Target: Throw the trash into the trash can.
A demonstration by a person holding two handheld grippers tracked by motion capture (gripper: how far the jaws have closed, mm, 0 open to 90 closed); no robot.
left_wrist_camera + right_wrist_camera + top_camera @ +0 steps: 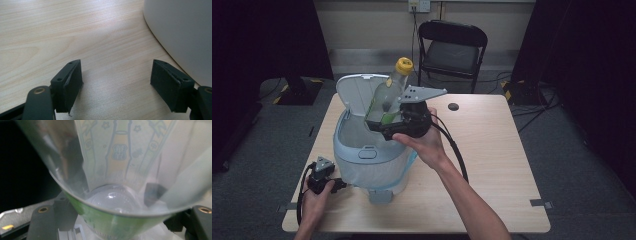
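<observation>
My right gripper (384, 125) clamps the clear yellow-capped plastic bottle (388, 95), seemingly tilted cap-up above the open pale-blue plastic bin (367, 155).

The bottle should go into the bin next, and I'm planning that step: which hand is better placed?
Right: its gripper already grips the bottle over the open bin. The left gripper sits empty on the table.

Item count, high view: one table (492, 165); one lidded bin (362, 150) with its one lid (357, 92) raised; one clear bottle (387, 97) carrying one yellow cap (404, 65); two hand-held grippers, left gripper (343, 185) and right gripper (379, 127); one black folding chair (452, 47) beyond the table.
</observation>
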